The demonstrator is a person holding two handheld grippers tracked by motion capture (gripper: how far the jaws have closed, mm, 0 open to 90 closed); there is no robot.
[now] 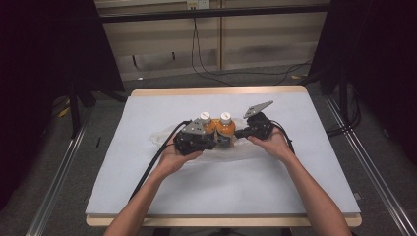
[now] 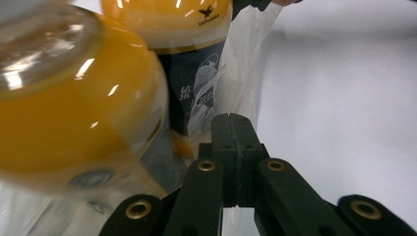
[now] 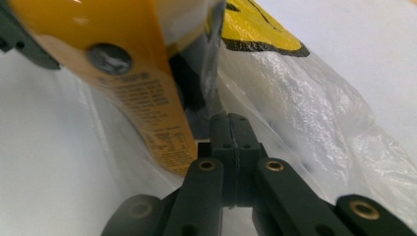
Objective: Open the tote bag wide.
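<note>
Two orange juice bottles with white caps, one [image 1: 209,126] on the left and one [image 1: 226,126] on the right, stand side by side inside a clear plastic bag [image 1: 160,136] at the table's middle. My left gripper [image 1: 216,142] is low at the left bottle's base, its jaws shut on a fold of bag film [image 2: 246,69]. Close before it loom the near bottle [image 2: 64,113] and the far bottle [image 2: 187,29]. My right gripper [image 1: 238,132] reaches in from the right, jaws shut [image 3: 230,117] on the bag's film [image 3: 319,113] beside a bottle [image 3: 133,64].
A white sheet [image 1: 246,187] covers the table, whose wooden rim [image 1: 221,91] shows at the far edge. Cables trail from both grippers toward the person. Dark stands and floor cables [image 1: 211,73] lie beyond the table.
</note>
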